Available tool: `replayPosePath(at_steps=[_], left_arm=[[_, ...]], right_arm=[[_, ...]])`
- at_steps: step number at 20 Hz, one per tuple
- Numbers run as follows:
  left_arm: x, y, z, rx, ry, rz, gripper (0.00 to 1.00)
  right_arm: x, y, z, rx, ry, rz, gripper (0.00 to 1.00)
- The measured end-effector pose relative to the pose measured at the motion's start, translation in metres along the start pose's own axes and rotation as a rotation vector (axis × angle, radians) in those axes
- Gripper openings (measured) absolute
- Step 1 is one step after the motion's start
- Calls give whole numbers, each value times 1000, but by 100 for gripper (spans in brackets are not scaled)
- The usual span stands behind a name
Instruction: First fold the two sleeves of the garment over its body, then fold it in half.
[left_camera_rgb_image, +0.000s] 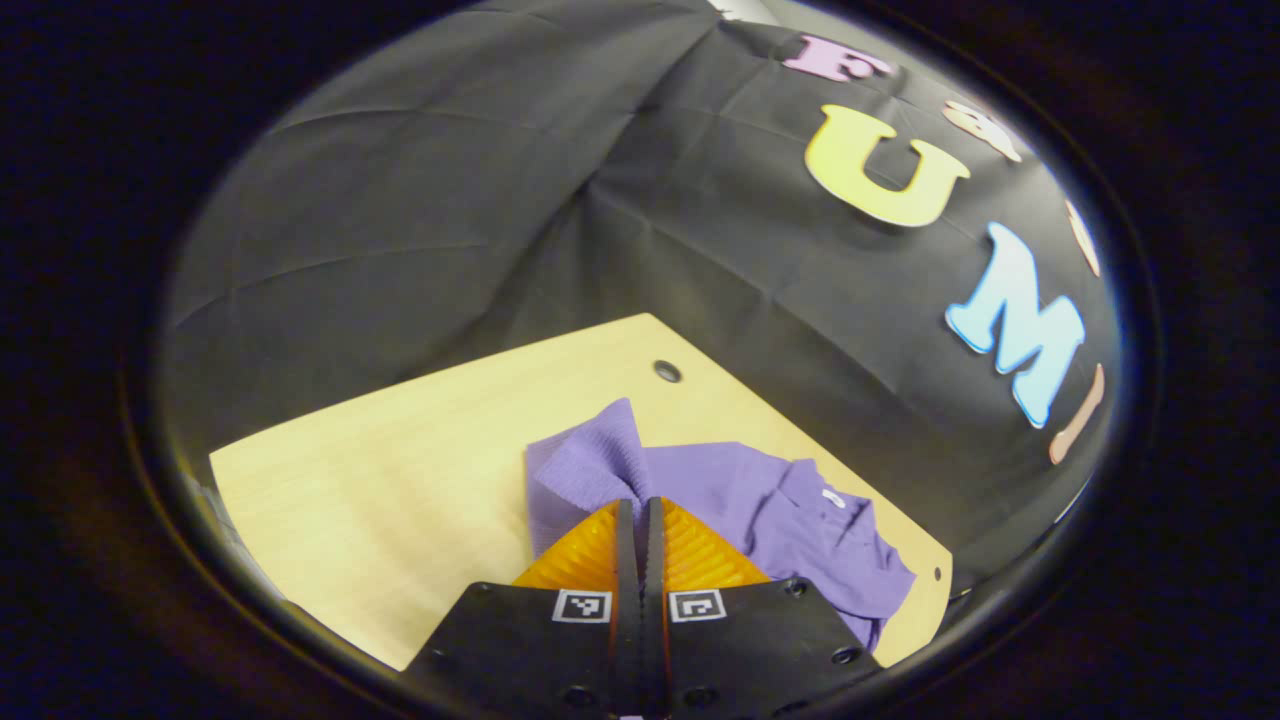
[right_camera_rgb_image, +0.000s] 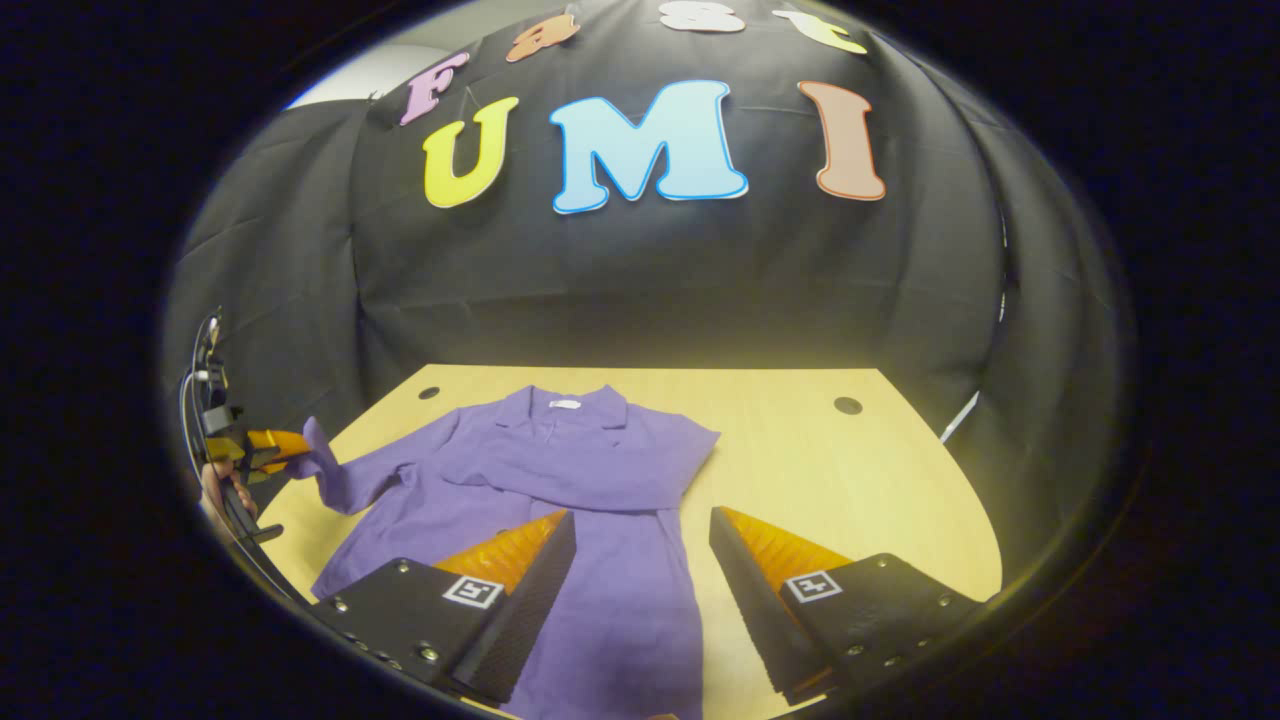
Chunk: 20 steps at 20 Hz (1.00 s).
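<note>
A purple collared garment lies on the wooden table, collar toward the wall. One sleeve lies folded across its chest. The other sleeve is lifted off the table at the left edge, its cuff pinched by my left gripper, which a hand holds. In the left gripper view that gripper is shut on the ribbed cuff, with the garment body beyond. My right gripper hovers open above the garment's lower half, with nothing between its fingers.
Black cloth walls close in the table on the far side and both flanks. Two small round holes sit in the tabletop near the far corners. Bare wood stretches to the right of the garment.
</note>
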<state>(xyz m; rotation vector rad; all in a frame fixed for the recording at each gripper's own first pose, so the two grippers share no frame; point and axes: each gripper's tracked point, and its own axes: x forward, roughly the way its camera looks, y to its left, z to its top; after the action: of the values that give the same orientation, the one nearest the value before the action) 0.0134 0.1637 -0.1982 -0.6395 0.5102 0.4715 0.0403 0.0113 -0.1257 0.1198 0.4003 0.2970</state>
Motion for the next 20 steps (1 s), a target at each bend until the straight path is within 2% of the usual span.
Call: replayPosePath(at_steps=[3,9,17,20], left_arm=[[9,-71,-15,20,26,-93,7],[28,-182,-55,67,85,-221,7],[37,-282,-113,146,164,-348,7],[47,-307,-133,173,183,-371,7]], right_arm=[[2,-22,-3,21,2,-13,87],[6,-56,-4,54,4,-32,87],[4,-84,-9,36,12,-51,87],[0,-91,-9,36,12,-57,87]])
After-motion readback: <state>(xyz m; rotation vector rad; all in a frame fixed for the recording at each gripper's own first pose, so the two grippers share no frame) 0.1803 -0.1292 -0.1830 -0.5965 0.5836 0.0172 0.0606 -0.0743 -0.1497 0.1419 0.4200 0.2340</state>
